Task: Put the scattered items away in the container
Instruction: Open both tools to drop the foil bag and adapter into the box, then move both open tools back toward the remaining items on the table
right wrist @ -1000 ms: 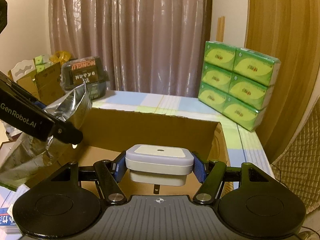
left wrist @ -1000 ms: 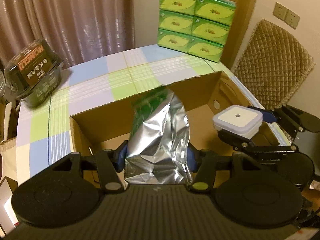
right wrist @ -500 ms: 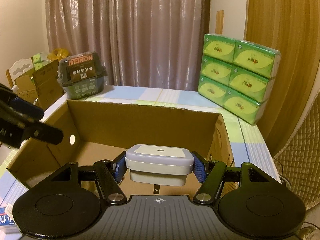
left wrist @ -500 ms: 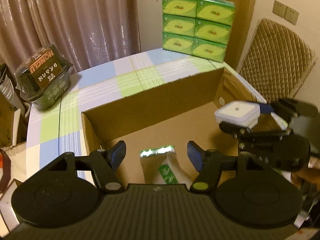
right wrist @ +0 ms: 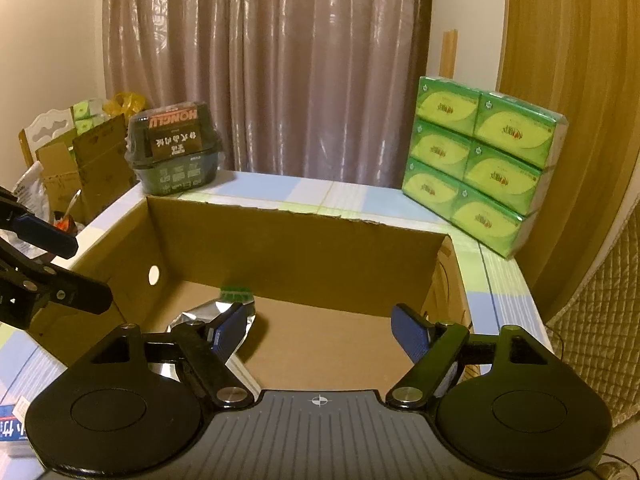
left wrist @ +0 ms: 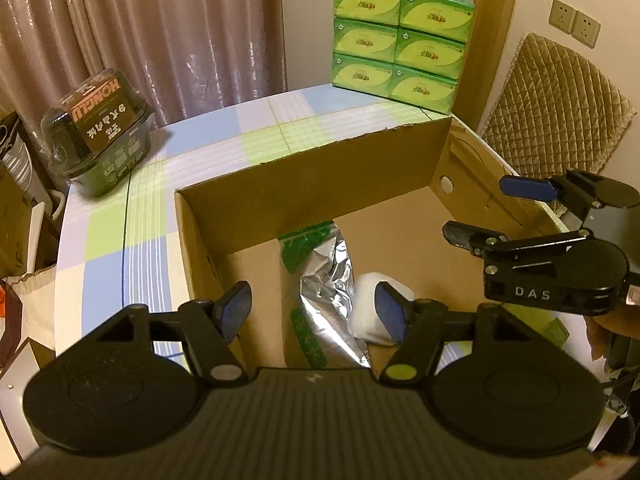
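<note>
Two items already lie on the floor of the cardboard box [left wrist: 320, 168]: the silver foil pouch [left wrist: 328, 280], with its green printed end toward the far wall, and the white plastic container [left wrist: 370, 312] touching it on the side nearer your right hand. Your right gripper [right wrist: 320, 326] has just been opening and nothing sits between its blue pads now, so that drop looks finished. Your left gripper [left wrist: 314, 308] hangs over the near left part of the box, jaws about half spread and likewise empty; the pouch and the white container show between its fingers only because they lie below.

Both hands are free, so the step in hand is, as I judge it, the release, and next comes a fresh pick. You will want to lift each gripper clear of the box walls and look for whatever remains loose; a blue-and-white printed packet [right wrist: 12, 428] shows at the near left edge of the table and may be one such.

Beyond the box, the checked tablecloth [left wrist: 120, 236] carries a dark lidded tub [left wrist: 100, 132] at its far left corner and a stack of green tissue packs [left wrist: 400, 40] at the far right, with curtains [right wrist: 272, 64] behind and a quilted chair back [left wrist: 560, 100] to the right
</note>
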`<state>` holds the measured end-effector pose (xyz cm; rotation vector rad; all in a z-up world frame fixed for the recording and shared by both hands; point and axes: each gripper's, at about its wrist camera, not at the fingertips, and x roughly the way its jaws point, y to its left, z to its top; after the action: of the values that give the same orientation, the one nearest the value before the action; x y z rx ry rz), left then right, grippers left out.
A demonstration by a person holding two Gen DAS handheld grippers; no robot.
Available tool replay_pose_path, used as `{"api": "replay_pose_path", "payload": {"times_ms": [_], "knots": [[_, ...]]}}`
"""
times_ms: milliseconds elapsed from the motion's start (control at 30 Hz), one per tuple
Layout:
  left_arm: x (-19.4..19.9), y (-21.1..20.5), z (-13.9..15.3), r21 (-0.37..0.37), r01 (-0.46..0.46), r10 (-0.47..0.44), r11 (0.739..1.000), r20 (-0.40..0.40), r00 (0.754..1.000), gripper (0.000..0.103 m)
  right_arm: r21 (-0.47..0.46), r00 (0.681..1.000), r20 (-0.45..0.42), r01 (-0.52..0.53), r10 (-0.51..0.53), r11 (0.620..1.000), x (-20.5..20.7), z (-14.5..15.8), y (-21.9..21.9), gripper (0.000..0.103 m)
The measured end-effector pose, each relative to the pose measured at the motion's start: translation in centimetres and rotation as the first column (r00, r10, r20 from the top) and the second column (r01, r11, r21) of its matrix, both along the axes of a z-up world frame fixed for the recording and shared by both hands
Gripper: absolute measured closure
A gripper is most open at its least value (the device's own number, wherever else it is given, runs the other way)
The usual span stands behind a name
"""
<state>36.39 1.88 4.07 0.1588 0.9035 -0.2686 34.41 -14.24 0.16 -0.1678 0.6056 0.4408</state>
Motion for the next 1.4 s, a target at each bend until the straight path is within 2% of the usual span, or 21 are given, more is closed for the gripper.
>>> {"api": "replay_pose_path", "payload": {"times_ms": [267,767,1000,1100,1400], "knots": [[-2.3,0.8,0.8,-0.019,-0.017,0.017,1.0,0.019,1.0,0.037,-0.007,1.0,-0.002,0.007,-0.007,1.0,-1.6,0.8,-0.3,0.026],[-9.3,1.1,2.5,-0.037,-0.031,0.033,0.999,0.056,0.998,0.033,-0.012,1.0,0.003,0.017,-0.017,1.0,-8.2,3.5,-1.5,0.022],[-13.3,0.9,2.6,-0.049,-0.061,0.065,0.997,0.078,0.995,0.025,0.014,1.0,-0.009,0.021,-0.021,1.0,-12.1,4.1,-2.3,0.015],[-15.0,0.4,2.2,-0.049,-0.069,0.072,0.996,0.074,0.995,0.023,0.023,0.999,-0.027,0.028,-0.028,0.999,-13.8,3.7,-3.0,0.013],[-18.9,0.3,0.5,-0.08,-0.145,0.15,0.986,0.063,0.987,0.008,0.035,0.995,-0.092,0.051,-0.048,0.998,-17.1,1.9,-4.6,0.008]]}}
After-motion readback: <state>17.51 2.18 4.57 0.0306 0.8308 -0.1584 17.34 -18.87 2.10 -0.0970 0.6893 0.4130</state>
